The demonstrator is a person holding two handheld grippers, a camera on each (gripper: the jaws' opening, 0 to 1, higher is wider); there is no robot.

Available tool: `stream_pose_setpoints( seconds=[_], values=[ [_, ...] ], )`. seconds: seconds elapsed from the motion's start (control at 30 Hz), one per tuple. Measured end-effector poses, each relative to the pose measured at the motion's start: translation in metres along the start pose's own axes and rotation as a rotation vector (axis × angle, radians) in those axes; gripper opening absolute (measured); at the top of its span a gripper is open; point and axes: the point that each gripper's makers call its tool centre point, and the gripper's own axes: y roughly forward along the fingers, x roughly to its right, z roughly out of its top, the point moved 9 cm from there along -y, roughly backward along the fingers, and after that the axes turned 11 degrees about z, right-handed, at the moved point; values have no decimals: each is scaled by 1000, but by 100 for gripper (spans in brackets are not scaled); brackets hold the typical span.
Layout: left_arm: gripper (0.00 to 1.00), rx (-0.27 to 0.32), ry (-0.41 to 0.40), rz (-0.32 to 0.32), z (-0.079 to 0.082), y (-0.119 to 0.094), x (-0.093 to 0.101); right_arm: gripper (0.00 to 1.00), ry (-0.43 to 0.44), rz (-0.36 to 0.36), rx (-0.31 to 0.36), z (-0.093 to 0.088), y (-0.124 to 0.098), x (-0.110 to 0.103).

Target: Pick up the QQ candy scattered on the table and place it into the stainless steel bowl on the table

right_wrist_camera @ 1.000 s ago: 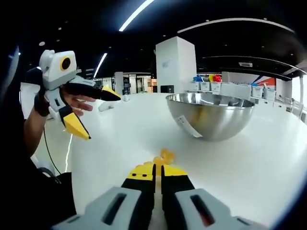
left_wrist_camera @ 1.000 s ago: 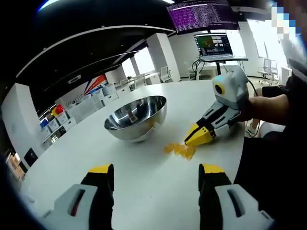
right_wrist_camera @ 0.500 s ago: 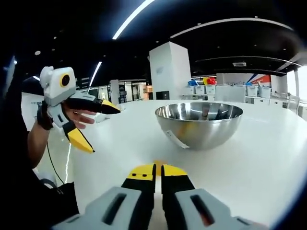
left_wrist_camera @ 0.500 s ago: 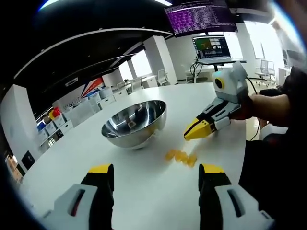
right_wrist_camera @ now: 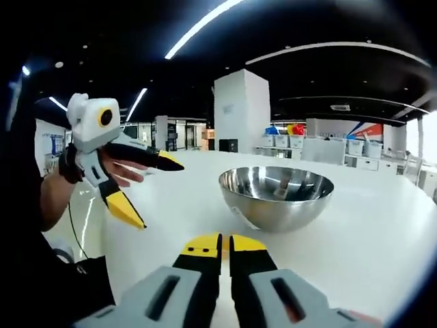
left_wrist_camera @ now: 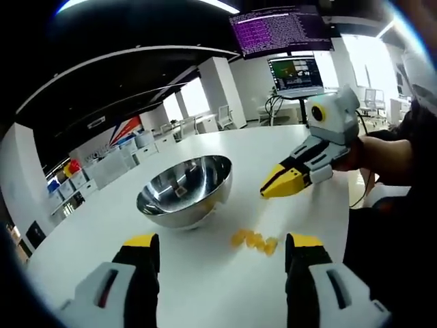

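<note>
- My left claw (left_wrist_camera: 217, 251) stands wide apart, its two yellow-tipped jaws rising from the bottom of the left gripper view with bare white table (left_wrist_camera: 205, 287) between them and nothing gripped.
- My right claw (right_wrist_camera: 221, 244) is pressed together, the yellow tips side by side in the right gripper view; a sliver of orange shows at the seam between them, but I cannot tell whether a candy is pinched there.
- In the left gripper view that same right claw (left_wrist_camera: 276, 183) comes in from the right, tips closed to a point, hanging in the air above the table, past the candy and to the right of the bowl.
- In the right gripper view my left claw (right_wrist_camera: 151, 193) shows at the left, jaws splayed, held by a hand (right_wrist_camera: 117, 171).
- The QQ candy (left_wrist_camera: 254, 240) lies as a small cluster of orange-yellow pieces on the table, just ahead of my left claw's right jaw and near the bowl's base.
- The stainless steel bowl (left_wrist_camera: 183, 192) sits upright on the table, well ahead of both claws; its inside shows reflections only, as far as I can make out.
- Beyond the table stands a laptop (left_wrist_camera: 295, 73) with a large screen (left_wrist_camera: 281, 31) above it.
</note>
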Motion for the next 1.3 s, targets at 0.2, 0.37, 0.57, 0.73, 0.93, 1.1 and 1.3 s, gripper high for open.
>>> stream_pose_setpoints(
  seconds=[0.2,0.37,0.57,0.73,0.93,1.1,1.3],
  values=[
    [77,-10,-11,28,-4,-2,-3,3,-67,24,39,26,-17,-6],
    [78,-7,-31,64,-8,-3,-8,3,-141,22,81,74,-23,2],
    [78,-20,-39,78,-8,-3,-10,3,-209,-17,105,126,-21,33],
    [78,-13,-43,89,-4,-2,-11,3,-207,-71,57,139,0,72],
    [78,-3,-38,85,0,-2,-8,3,-147,-20,-58,107,51,104],
    [78,-13,-35,80,-2,-4,-5,3,-81,-9,-135,75,83,112],
    [77,-8,-40,87,-3,-8,-4,4,-80,3,-155,56,94,109]
  ],
)
